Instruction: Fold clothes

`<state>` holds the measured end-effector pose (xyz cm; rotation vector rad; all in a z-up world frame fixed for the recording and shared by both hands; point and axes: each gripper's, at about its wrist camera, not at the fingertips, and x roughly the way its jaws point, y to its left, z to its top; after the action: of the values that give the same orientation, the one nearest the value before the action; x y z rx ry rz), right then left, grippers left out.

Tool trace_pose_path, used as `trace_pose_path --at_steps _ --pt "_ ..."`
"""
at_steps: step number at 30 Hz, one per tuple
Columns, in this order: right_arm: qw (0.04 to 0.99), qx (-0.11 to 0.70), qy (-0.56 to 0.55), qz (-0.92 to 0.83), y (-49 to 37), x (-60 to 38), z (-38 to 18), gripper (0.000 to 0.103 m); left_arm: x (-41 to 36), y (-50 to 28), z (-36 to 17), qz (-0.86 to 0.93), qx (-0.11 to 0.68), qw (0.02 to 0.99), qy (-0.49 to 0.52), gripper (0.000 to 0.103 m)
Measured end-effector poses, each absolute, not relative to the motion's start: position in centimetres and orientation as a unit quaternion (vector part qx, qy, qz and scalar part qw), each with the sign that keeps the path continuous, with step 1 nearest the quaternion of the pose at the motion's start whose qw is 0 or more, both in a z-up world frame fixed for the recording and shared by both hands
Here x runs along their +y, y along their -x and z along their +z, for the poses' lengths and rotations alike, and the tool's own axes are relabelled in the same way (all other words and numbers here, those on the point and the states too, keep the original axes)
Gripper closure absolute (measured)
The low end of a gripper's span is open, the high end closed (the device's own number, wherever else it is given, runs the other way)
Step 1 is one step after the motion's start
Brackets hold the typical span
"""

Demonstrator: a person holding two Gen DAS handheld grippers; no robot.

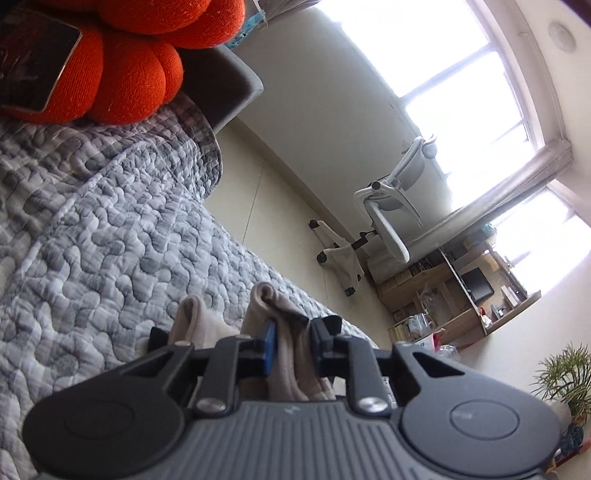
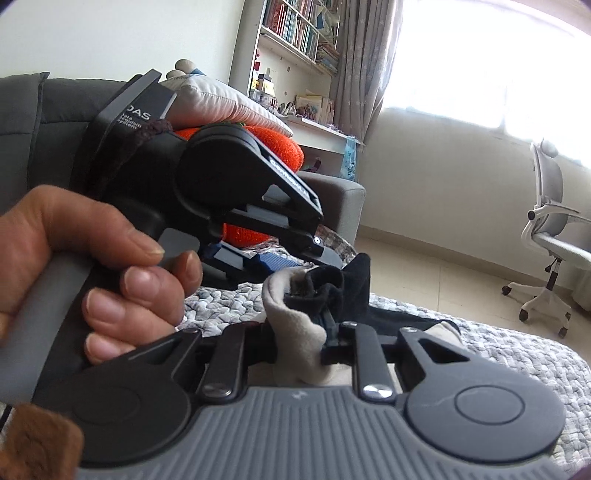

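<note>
A grey quilted bedcover fills the lower part of both views. On it, at the far end in the left wrist view, lies an orange knitted cushion, and a dark phone rests on top of that cushion. Behind is a grey sofa. A white office chair stands on the pale floor near the bright window, and a bookshelf is beside the curtain in the right wrist view.

The garment is beige with black parts, and it is bunched up above the bedcover, between the two tools.

The left gripper is closed on a thick fold of the beige cloth; the cloth passes between the blue pad and the black finger and rises past the fingertips. A second beige fold stands just to the left of it, outside the jaws.

The right gripper also clamps the garment; here the beige cloth sits between the fingers, and the black part is crumpled just above them.

In the right wrist view a hand grips the handle of the other tool, which is very near and just above the same bunch of cloth.
</note>
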<state>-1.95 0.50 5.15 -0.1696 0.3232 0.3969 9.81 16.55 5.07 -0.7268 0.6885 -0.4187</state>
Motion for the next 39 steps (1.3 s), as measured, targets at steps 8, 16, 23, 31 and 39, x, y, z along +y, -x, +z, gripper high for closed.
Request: trace_pose_path --at_steps 8,16,23,31,39 --pt "0.945 0.199 0.135 0.223 1.4 2.5 3.5 0.079 17.5 -10.9 3.1 -0.189 0.352 0.863 0.310 0.084" --pt "0.935 0.191 0.141 0.264 2.4 0.9 3.9 0.058 17.5 -10.6 2.9 -0.182 0.356 0.876 0.270 0.086" --pt "0.926 0.189 0.135 0.297 3.2 -1.2 4.5 0.058 17.5 -10.4 3.0 -0.178 0.354 0.882 0.254 0.087" --pt "0.923 0.185 0.146 0.305 2.8 0.6 4.1 0.080 16.9 -10.1 3.2 -0.168 0.348 0.893 0.229 0.087" --pt "0.921 0.203 0.097 0.318 2.8 -1.6 4.4 0.074 16.7 -9.9 3.0 -0.169 0.350 0.896 0.213 0.087"
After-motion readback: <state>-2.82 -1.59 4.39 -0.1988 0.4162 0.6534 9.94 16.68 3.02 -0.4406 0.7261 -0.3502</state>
